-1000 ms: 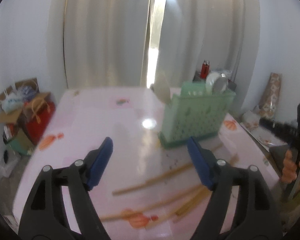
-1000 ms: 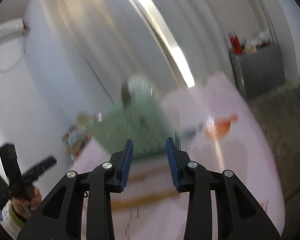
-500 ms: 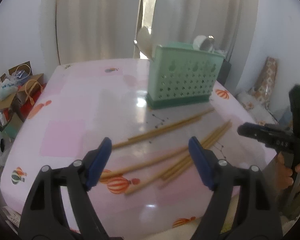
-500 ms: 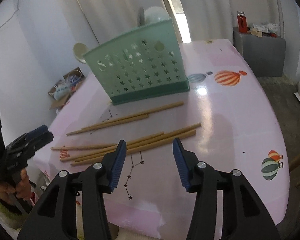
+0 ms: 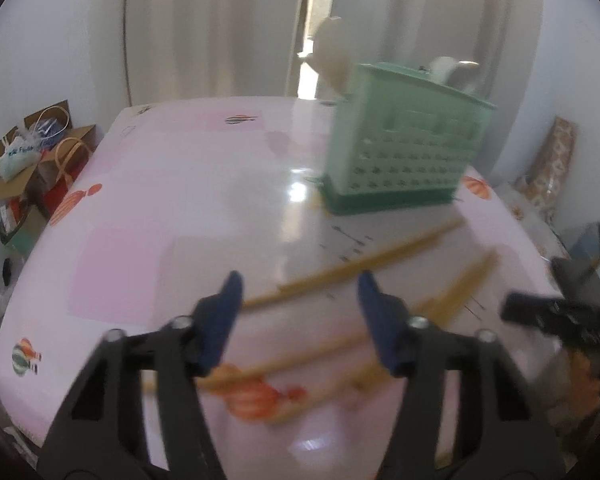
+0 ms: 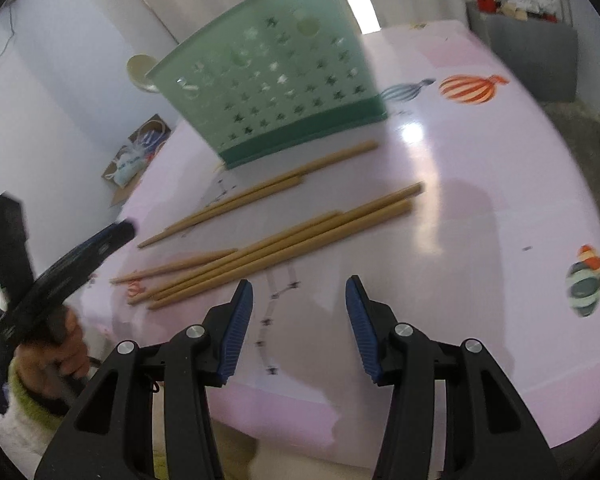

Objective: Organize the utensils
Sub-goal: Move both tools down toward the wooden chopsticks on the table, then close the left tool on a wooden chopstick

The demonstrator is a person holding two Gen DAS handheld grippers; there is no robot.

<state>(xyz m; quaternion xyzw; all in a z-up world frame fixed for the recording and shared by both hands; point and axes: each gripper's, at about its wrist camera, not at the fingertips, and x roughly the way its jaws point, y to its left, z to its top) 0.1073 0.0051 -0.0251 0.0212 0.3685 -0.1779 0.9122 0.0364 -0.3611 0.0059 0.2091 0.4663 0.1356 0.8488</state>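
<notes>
Almost nothing can be read here. The one lettered thing is a pale drawstring bag point(image 5: 15, 157) in an open cardboard box point(image 5: 18, 168) on the floor beside the counter point(image 5: 148, 216): it carries dark blue print, but the letters are too blurred and small to make out in the left wrist view, and smaller still in the right wrist view. The balloon figures printed on the counter cover are pictures only, without words.
</notes>
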